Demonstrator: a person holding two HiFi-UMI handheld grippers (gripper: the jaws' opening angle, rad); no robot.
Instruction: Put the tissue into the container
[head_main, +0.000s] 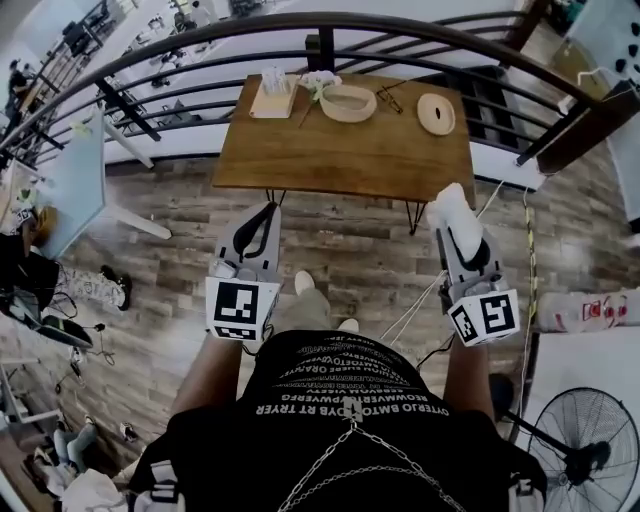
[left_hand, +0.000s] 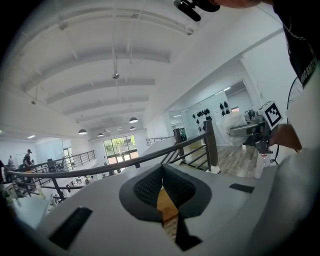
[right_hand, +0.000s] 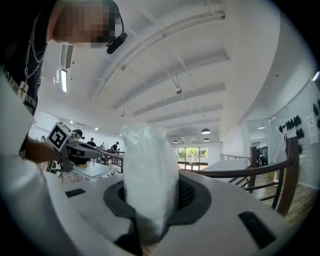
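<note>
A white plastic-wrapped tissue pack (head_main: 451, 207) stands up between the jaws of my right gripper (head_main: 463, 241), which is shut on it. In the right gripper view the tissue pack (right_hand: 149, 180) fills the middle and hides the gap between the jaws of the right gripper (right_hand: 150, 220). My left gripper (head_main: 264, 215) is shut with nothing in it; its pads (left_hand: 150, 186) meet at the tips. Both are held over the wooden floor, short of the table. The oval wooden container (head_main: 348, 103) sits at the table's far edge, with white tissue at its left end.
The wooden table (head_main: 340, 155) also holds a tissue holder (head_main: 272, 97) at the far left and a round lid (head_main: 436, 113) at the right. A curved dark railing (head_main: 420, 30) runs behind it. A fan (head_main: 590, 455) stands at the lower right.
</note>
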